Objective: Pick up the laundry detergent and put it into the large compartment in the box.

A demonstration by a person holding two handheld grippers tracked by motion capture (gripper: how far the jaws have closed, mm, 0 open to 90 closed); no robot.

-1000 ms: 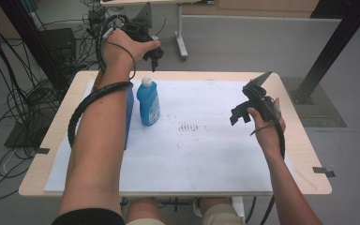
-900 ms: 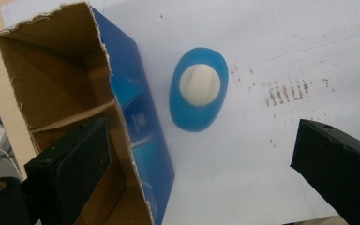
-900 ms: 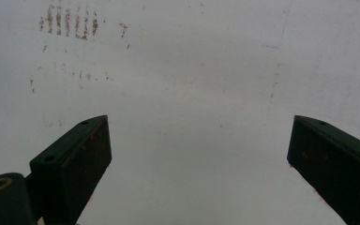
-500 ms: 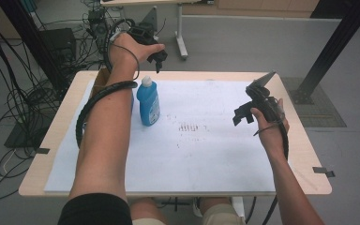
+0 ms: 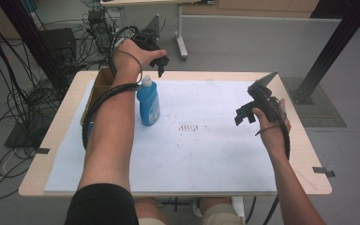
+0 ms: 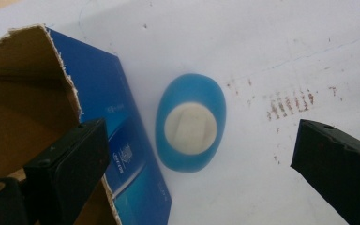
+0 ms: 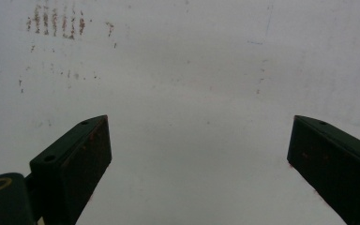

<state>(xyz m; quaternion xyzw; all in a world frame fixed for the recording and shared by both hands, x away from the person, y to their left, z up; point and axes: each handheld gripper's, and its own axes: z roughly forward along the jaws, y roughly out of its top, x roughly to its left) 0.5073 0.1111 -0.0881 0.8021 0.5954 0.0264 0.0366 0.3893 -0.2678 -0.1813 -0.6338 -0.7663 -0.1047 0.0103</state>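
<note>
Right under the left gripper (image 6: 201,154), whose jaws are wide open and hold nothing, the blue bottle (image 6: 191,123) stands up straight beside the cardboard box (image 6: 23,98), white cap pointing up.

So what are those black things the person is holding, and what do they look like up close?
Each hand holds a black tool: the left tool and the right tool. Each ends in two flat, blocky black jaws with small screw holes; the right tool's pads carry reddish smudges. A grey three-cornered plate tops the left one. A thick black cable trails along the left forearm. The person wears a black short sleeve.
</note>
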